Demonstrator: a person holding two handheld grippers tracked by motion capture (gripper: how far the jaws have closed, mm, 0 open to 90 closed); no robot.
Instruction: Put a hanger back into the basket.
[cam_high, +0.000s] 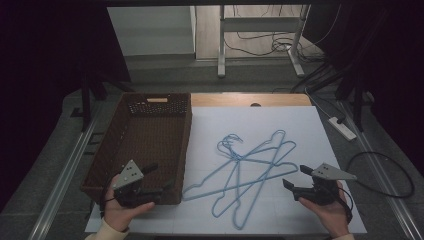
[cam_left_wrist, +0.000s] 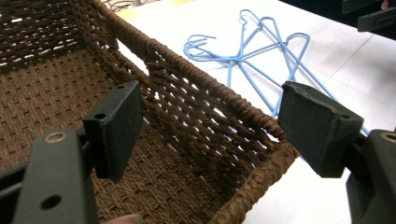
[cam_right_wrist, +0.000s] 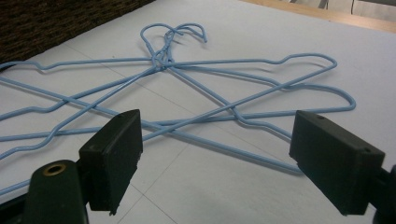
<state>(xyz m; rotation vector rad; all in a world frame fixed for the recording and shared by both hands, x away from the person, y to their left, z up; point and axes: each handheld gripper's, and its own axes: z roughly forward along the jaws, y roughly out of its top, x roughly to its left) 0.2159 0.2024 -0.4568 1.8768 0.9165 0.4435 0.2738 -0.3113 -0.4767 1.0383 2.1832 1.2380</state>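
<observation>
Several light-blue wire hangers (cam_high: 250, 170) lie crossed over one another on the white sheet, hooks bunched at the far end (cam_right_wrist: 168, 39). A brown woven basket (cam_high: 125, 150) stands to their left, with nothing visible inside. My left gripper (cam_high: 160, 176) hovers over the basket's near right corner (cam_left_wrist: 261, 177), jaws wide and nothing between them. My right gripper (cam_high: 296, 176) is held just right of the hangers, jaws spread with nothing gripped; the hangers (cam_right_wrist: 224, 107) lie ahead of it. The hangers (cam_left_wrist: 252, 56) also show past the basket wall in the left gripper view.
The white sheet (cam_high: 310, 130) covers a wooden table (cam_high: 250, 99). A metal desk frame (cam_high: 260, 30) and loose cables stand on the floor beyond. A power strip (cam_high: 342, 127) lies off the table's right side. Dark curtains flank both sides.
</observation>
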